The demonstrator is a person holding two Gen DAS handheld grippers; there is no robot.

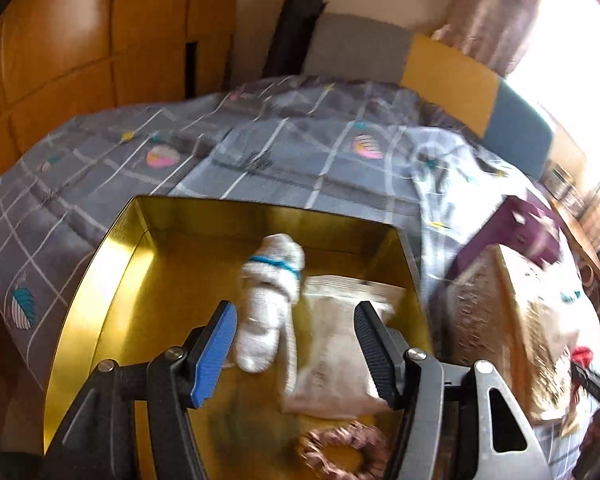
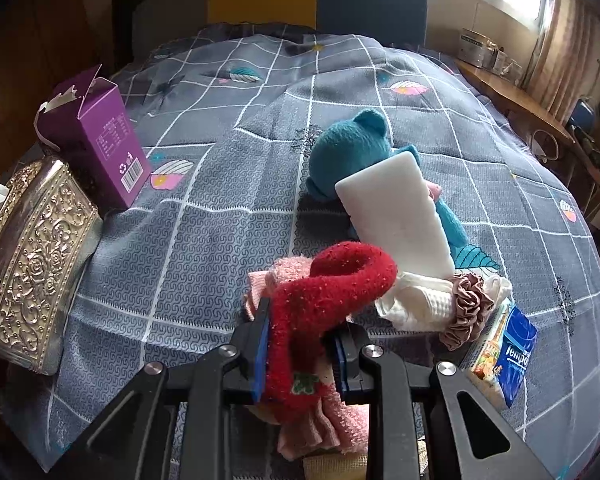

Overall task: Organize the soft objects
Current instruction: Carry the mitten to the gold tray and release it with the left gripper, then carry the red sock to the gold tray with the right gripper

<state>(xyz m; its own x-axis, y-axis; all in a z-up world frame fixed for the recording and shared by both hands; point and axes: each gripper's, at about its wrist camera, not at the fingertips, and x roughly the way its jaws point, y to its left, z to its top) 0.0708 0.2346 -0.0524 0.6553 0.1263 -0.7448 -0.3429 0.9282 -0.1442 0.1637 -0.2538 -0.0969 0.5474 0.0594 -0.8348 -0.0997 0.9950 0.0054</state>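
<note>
Partway: white sock (image 1: pixel 274 300), pouch (image 1: pixel 336 344), scrunchie (image 1: pixel 342 450) in gold tin (image 1: pixel 80 300); left gripper (image 1: pixel 296 344) wide, empty; right gripper (image 2: pixel 300 354) clamping red sock (image 2: pixel 328 292); pile at 1 o'clock left.

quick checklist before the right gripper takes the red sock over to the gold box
1. Right gripper shut on red sock: ok.
2. Sock free of pink cloth beneath: cannot tell.
3. Left gripper open, nothing pinched: ok.
4. Left gripper out of gold box: not ok, it hangs over the box.
5. Room in box beside white sock, plastic pouch and scrunchie: ok.
</note>
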